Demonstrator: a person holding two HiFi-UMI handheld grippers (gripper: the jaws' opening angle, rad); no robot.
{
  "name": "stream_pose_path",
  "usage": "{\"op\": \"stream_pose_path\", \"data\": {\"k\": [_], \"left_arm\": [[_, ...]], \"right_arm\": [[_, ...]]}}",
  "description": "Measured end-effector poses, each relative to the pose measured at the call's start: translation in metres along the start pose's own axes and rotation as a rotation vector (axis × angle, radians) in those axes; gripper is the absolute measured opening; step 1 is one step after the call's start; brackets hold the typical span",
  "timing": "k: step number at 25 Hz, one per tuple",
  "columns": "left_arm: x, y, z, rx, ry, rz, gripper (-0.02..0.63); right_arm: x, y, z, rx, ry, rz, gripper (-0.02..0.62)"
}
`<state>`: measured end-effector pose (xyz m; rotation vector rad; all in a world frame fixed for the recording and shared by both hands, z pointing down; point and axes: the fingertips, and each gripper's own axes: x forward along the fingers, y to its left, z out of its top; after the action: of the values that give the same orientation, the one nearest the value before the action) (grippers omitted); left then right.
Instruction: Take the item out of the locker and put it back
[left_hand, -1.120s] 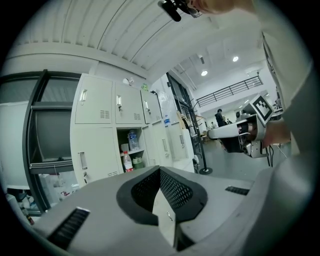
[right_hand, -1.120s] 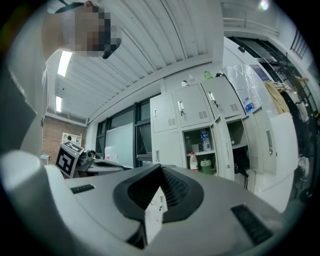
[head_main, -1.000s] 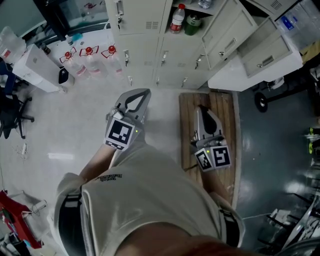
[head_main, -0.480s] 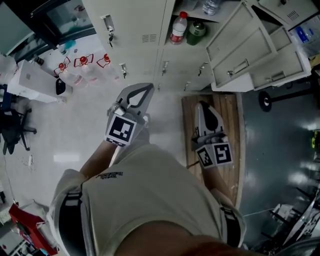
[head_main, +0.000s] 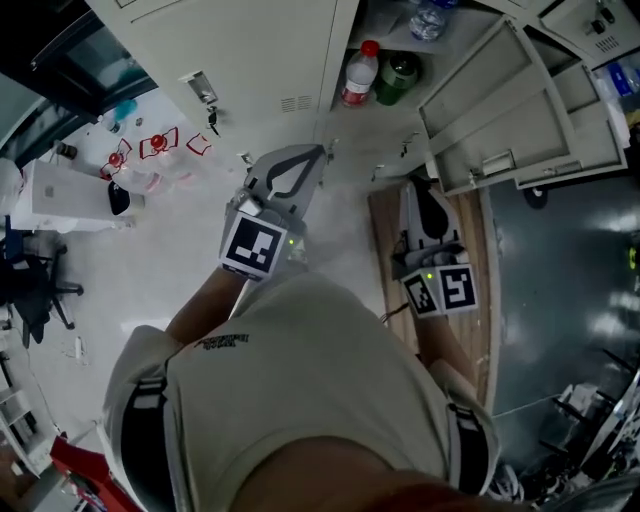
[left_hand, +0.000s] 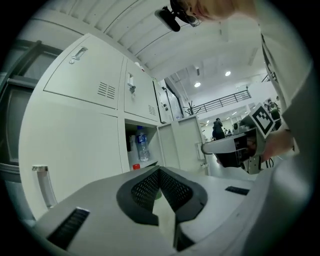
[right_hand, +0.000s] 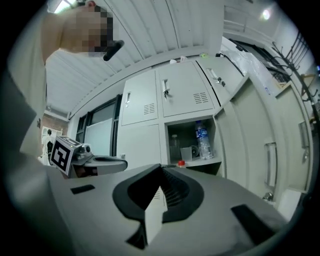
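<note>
Upper centre, the open locker (head_main: 300, 60) holds a red-capped bottle (head_main: 359, 73), a green can (head_main: 397, 78) and a clear bottle (head_main: 432, 15). Below it, the left gripper (head_main: 316, 152) and right gripper (head_main: 418, 186) both have their jaws together, with nothing between them.

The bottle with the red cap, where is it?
In the head view the red-capped bottle stands upright in the open compartment of the locker, top middle of the picture, just left of the green container.

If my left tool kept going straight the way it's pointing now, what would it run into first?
Likely the green container in the open locker compartment, beside the red-capped bottle; depth is unclear.
</note>
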<state>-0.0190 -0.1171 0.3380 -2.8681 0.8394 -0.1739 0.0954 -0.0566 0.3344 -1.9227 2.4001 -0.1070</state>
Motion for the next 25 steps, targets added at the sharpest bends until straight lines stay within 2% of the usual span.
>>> {"op": "stream_pose_path", "data": {"k": [6,12,25], "left_arm": [[0.024,0.034,0.012,-0.002,-0.050,-0.040,0.014],[0.039,0.049,0.017,-0.011,-0.062,-0.037,0.014],[0.066,0.037,0.028,-0.019,-0.056,0.053,0.012]], "right_arm": [[0.038,-0.005,0.015,-0.043,-0.016,-0.030,0.003],[0.063,-0.015,0.025,-0.062,-0.024,-0.031,0.003],[0.076,-0.039,0.033,-0.053,-0.031,0.085,0.003]]}}
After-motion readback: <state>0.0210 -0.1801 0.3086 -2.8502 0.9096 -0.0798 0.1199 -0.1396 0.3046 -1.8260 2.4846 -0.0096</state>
